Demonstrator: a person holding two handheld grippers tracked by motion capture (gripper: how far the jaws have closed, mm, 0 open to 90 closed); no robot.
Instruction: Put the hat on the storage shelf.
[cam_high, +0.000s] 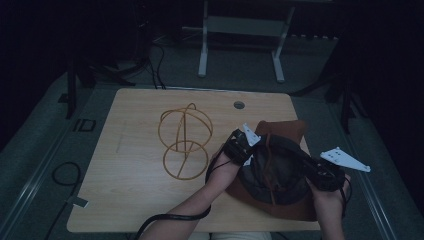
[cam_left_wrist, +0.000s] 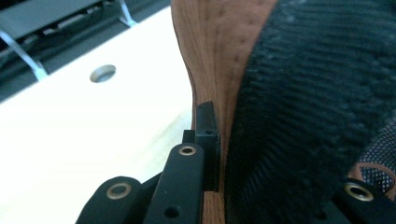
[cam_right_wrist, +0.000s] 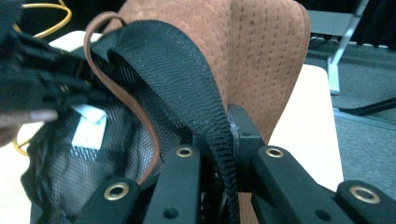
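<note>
A brown suede hat (cam_high: 280, 170) lies crown-down at the right of the wooden table (cam_high: 135, 190), its dark mesh lining facing up. My left gripper (cam_high: 245, 150) is at the hat's left rim, shut on the brown brim (cam_left_wrist: 210, 56) and the black inner band (cam_left_wrist: 317, 93). My right gripper (cam_high: 312, 170) is at the opposite rim, shut on the black band (cam_right_wrist: 187, 70) next to the brown brim (cam_right_wrist: 261, 42). A brown cord (cam_right_wrist: 140, 116) and a white label (cam_right_wrist: 88, 126) lie inside the hat. The left gripper (cam_right_wrist: 42, 79) appears across the hat in the right gripper view.
A yellow wire hat stand (cam_high: 184, 142) lies on the table, left of the hat. A round cable hole (cam_high: 239, 105) sits near the far edge. White frame legs (cam_high: 240, 45) stand beyond the table, and a cable loop (cam_high: 65, 175) lies on the floor at the left.
</note>
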